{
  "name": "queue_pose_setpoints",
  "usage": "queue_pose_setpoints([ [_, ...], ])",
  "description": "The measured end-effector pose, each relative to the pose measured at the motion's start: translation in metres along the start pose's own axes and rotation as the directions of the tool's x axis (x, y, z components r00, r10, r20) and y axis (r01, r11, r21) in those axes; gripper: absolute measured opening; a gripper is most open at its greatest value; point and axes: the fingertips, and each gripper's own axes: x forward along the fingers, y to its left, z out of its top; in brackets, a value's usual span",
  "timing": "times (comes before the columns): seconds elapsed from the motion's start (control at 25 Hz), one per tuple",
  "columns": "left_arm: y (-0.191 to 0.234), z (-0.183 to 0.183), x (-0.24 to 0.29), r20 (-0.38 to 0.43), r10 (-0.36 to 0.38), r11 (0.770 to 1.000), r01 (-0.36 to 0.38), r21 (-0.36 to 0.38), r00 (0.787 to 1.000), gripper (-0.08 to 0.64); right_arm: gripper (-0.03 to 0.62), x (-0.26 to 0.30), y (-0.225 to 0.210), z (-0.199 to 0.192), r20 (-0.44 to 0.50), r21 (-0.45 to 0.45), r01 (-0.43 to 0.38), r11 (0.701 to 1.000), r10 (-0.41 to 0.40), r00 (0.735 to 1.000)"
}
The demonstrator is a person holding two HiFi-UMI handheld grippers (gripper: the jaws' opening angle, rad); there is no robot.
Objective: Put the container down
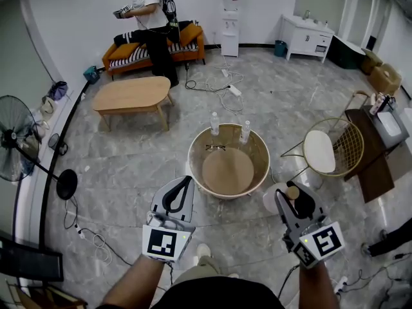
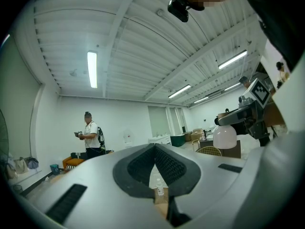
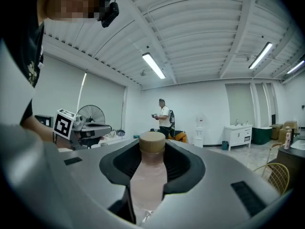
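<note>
The right gripper [image 3: 152, 149] has its jaws closed on the container [image 3: 147, 175], a pale translucent bottle with a tan lid [image 3: 152, 142]. The pads press on either side of its neck and the lid stands just above them. In the head view this gripper [image 1: 291, 197] holds the container [image 1: 271, 197] off the floor, just beside the near right edge of a round desk [image 1: 257, 148] with a raised rim.

The left gripper [image 2: 155, 148] has its jaws brought together at the tips, with nothing between them. In the head view it [image 1: 187, 182] sits near the desk's near left edge, well apart from the other gripper.

On the far side of the desk stand two water bottles [image 1: 214, 124] [image 1: 245, 132], upright and apart, with a pair of glasses [image 1: 215, 147] lying between them.

To the right of the desk is a wire chair [image 1: 331, 148] with a white seat. Farther off, a wooden coffee table [image 1: 132, 94] stands in front of an orange sofa [image 1: 129, 50], and a person [image 1: 149, 18] stands by the sofa. A standing fan [image 1: 16, 127] is at the left wall. A water dispenser [image 1: 230, 24] and a white cabinet [image 1: 308, 36] stand along the far wall.
</note>
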Motion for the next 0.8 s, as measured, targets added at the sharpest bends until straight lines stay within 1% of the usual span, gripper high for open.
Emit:
queue_pose_setpoints([
  [0.16, 0.011, -0.006, 0.012, -0.007, -0.01, 1.0, 0.01, 0.003, 1.0, 0.015, 0.147, 0.014, -0.005, 0.002, -0.006, 0.016, 0.025, 1.0, -0.025, 1.0],
  [0.36, 0.025, -0.01, 0.025, -0.01, -0.027, 1.0, 0.027, 0.002, 1.0, 0.015, 0.147, 0.033, -0.005, 0.004, 0.002, 0.025, 0.028, 0.999, -0.028, 1.0],
  [0.68, 0.059, -0.018, 0.044, -0.001, -0.049, 0.999, 0.049, -0.008, 0.999, 0.015, 0.147, 0.064, -0.005, 0.008, -0.018, -0.005, 0.074, 0.997, -0.074, 0.997],
  [0.8, 0.071, -0.019, 0.052, 0.003, -0.063, 0.998, 0.063, 0.021, 0.998, 0.015, 0.147, 0.075, -0.004, 0.01, -0.016, -0.009, 0.078, 0.997, -0.078, 0.997],
])
